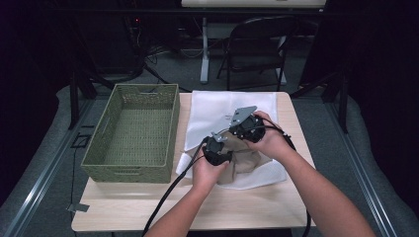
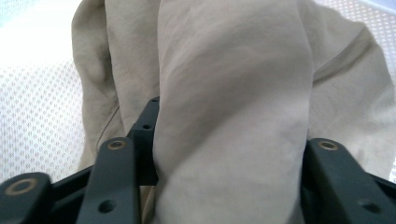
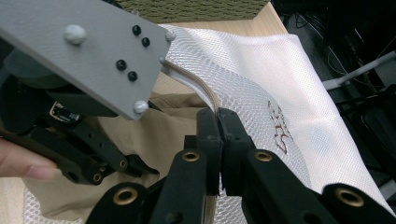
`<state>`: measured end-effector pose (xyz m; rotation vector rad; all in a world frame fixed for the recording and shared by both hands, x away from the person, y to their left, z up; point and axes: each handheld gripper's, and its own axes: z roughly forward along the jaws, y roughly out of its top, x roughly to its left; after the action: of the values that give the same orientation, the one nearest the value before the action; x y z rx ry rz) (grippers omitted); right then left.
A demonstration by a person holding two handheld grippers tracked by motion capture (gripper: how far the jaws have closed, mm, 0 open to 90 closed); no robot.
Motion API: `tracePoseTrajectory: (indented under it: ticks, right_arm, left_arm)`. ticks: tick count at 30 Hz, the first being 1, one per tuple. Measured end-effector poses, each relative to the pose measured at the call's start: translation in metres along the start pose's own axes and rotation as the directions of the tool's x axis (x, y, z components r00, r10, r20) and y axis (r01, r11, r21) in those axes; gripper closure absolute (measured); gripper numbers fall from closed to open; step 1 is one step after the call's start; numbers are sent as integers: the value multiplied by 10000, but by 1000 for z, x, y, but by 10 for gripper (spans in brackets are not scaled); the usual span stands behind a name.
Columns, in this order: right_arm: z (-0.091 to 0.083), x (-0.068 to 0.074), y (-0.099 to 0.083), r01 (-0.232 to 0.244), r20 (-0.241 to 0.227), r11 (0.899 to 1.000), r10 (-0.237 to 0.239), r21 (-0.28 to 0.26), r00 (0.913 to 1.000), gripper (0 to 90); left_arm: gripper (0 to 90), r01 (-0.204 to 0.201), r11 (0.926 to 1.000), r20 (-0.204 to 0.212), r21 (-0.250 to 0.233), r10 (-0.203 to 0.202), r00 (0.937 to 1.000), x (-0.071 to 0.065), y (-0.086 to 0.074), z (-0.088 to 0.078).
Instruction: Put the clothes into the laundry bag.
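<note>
In the high view both forearms reach up from the bottom edge, the left gripper and right gripper close together over the beige garment on the white mesh bag, beside the green basket. The left gripper view shows its jaws parted around a thick fold of the garment, whether pressing it I cannot tell. In the right gripper view the jaws are clenched on the mesh bag's edge, the left gripper just beside.

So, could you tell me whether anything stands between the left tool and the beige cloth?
Nothing visible does. In the left gripper view a thick fold of the beige cloth already sits between the left tool's jaws, over the white mesh bag. The right tool is pinched shut on the bag's edge beside it.
</note>
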<state>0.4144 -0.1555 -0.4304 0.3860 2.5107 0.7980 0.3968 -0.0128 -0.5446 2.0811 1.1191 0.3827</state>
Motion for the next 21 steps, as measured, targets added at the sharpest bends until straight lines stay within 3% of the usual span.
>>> tracePoseTrajectory:
  ticks: [2,8,14,21]
  right_arm:
    - [0,0,0,-16,-7,10000,16,-10,10000,884]
    - [1,1,0,-9,30,10000,9,-11,10000,884]
    - [0,0,0,9,25,10000,-9,23,10000,884]
    - [0,0,0,13,38,10000,-13,34,10000,884]
  left_arm:
    - [454,-205,9998,77,-73,205,9998,-1,-1,-1]
    - [405,-207,9993,202,-302,214,9996,-4,1,-8]
    - [397,-198,9953,458,-945,242,9987,-6,5,-28]
    - [398,-399,9912,684,-1258,488,9965,-5,0,-52]
